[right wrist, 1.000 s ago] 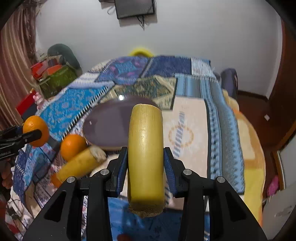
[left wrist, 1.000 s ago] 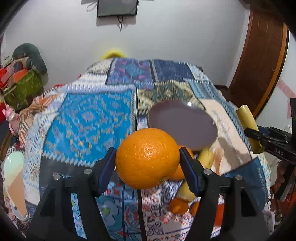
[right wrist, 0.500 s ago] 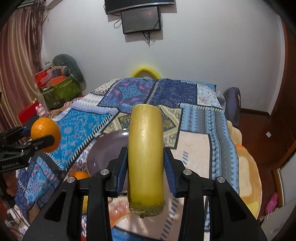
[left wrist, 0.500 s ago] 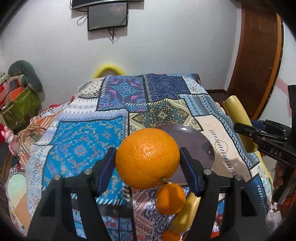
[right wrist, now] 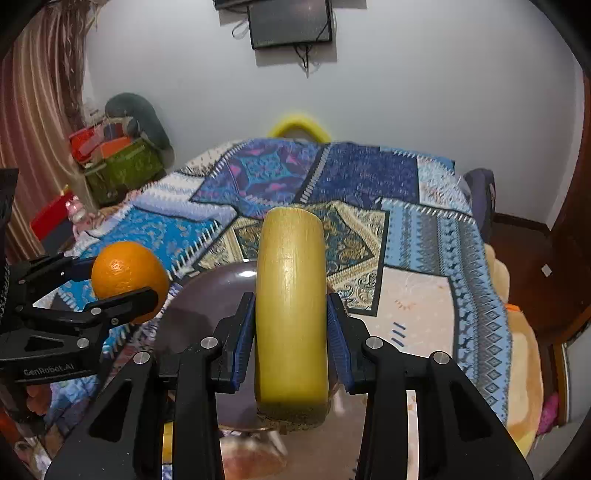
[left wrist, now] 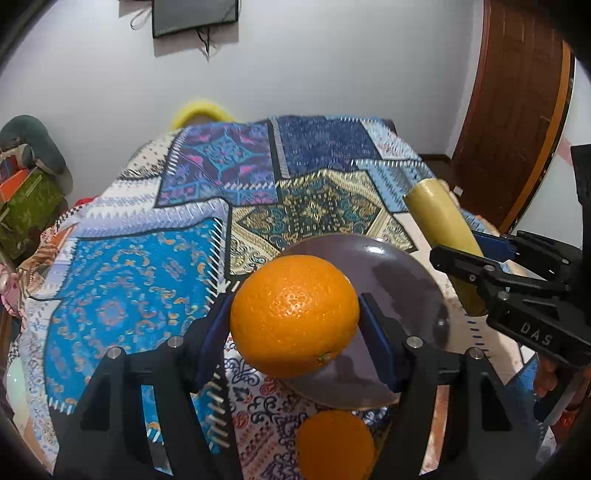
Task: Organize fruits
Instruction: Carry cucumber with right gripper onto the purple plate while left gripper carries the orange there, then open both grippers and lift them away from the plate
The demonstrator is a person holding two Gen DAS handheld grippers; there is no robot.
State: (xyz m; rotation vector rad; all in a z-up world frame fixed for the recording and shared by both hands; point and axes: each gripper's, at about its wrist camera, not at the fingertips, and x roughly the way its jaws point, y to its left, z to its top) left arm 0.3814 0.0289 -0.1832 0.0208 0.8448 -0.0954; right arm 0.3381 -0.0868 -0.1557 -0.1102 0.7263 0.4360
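Note:
A big orange [left wrist: 295, 314] sits between the blue pads of my left gripper [left wrist: 293, 332], which is shut on it; the same orange [right wrist: 127, 280] shows at the left of the right wrist view. Behind and under it lies a dark purple plate [left wrist: 406, 280] on the bedspread. My right gripper [right wrist: 291, 339] is shut on a thick yellow banana piece [right wrist: 291, 314], hanging over the plate [right wrist: 207, 295]. That banana piece [left wrist: 439, 218] appears at the right of the left wrist view. A second orange [left wrist: 334, 445] lies loose on the cloth just in front of the plate.
A patchwork bedspread [left wrist: 140, 295] covers the whole bed. A green box and soft toys [right wrist: 122, 166] crowd the left side. A wooden door [left wrist: 517, 110] stands to the right, and a screen [right wrist: 291, 22] hangs on the far wall. Another yellow fruit [right wrist: 168, 443] peeks out below the plate.
Both grippers have carried their fruit forward over the bed. The plate now lies directly under the orange and the banana piece, and the loose fruit has slid to the bottom edge of the views.

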